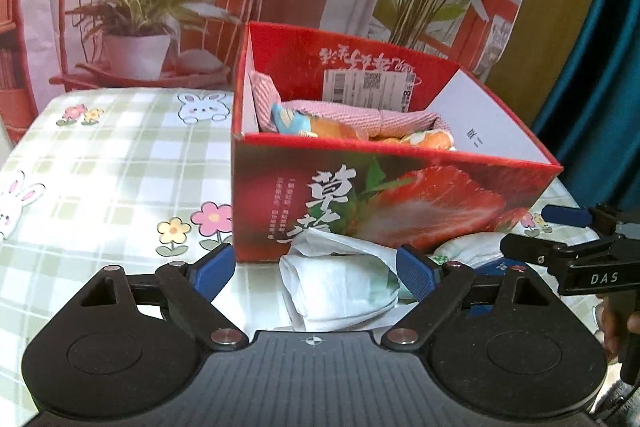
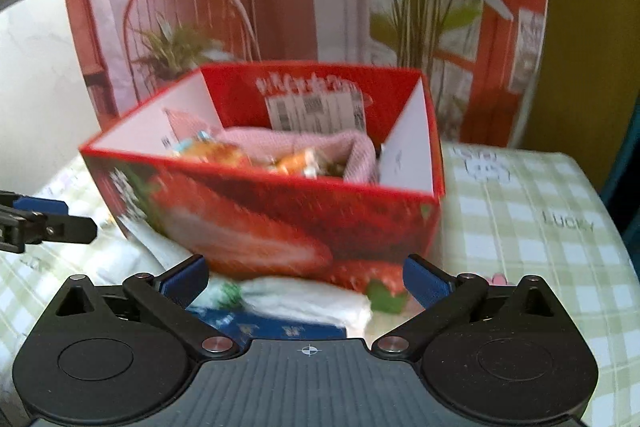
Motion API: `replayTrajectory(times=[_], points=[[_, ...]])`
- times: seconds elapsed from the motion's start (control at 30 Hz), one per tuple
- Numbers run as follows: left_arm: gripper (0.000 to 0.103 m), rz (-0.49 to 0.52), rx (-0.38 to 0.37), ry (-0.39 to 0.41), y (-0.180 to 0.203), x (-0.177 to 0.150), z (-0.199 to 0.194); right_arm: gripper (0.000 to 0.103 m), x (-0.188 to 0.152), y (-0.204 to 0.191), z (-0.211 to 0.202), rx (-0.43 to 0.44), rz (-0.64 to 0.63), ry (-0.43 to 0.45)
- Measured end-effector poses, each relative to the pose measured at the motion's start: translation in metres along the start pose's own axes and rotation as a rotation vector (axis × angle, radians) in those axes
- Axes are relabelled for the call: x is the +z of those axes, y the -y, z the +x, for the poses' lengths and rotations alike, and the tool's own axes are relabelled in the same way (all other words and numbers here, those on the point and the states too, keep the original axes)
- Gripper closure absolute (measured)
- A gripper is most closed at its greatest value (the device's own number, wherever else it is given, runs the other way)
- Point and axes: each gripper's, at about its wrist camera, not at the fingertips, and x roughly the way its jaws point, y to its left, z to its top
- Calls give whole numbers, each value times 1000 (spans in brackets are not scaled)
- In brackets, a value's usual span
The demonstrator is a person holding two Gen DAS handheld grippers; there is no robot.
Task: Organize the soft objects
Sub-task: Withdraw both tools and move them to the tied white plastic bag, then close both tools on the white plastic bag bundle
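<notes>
**Both grippers over the white bundles by the box**

While the red box (image 1: 394, 195) fills the centre of the left wrist view, a folded white soft bundle (image 1: 340, 287) lies on the checked tablecloth (image 1: 100, 155) at lower centre, touching the box's front wall. Left gripper (image 1: 316, 269) stands wide w/ the bundle between its blue pads, pads not pressing. Pink cloth (image 1: 340, 111) and orange items already sit inside the box. Right gripper (image 1: 532, 227) pokes in at right edge, nothing held.

Right wrist view, blurred: right gripper (image 2: 306, 279) wide open, lower centre, over another white bundle (image 2: 304, 297) and a blue packet (image 2: 272, 327) just in front of the box (image 2: 280, 211). Left gripper's tip (image 2: 60, 219) shows at left edge.

Step in hand, prob.: reaching for the remaining soft items. Next move likely calls for closing on a bundle, lifting clear of the front wall, then dropping it in beside the pink cloth. Whether pads touch the table: can't tell.
</notes>
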Motion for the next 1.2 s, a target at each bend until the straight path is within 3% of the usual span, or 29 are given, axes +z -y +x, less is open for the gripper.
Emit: replayTrajectory(times=[0.33, 0.57, 0.9, 1.2], points=[[25, -38, 5, -59, -2, -6, 39, 1, -10, 6, 38, -16, 33, -96], [50, -84, -29, -92, -11, -13, 53, 1, -14, 14, 53, -18, 72, -135], [50, -110, -58, -101, -12, -20, 58, 0, -24, 23, 68, 3, 127, -170], [50, -120, -65, -98, -14, -26, 58, 0, -29, 18, 68, -9, 83, -151]])
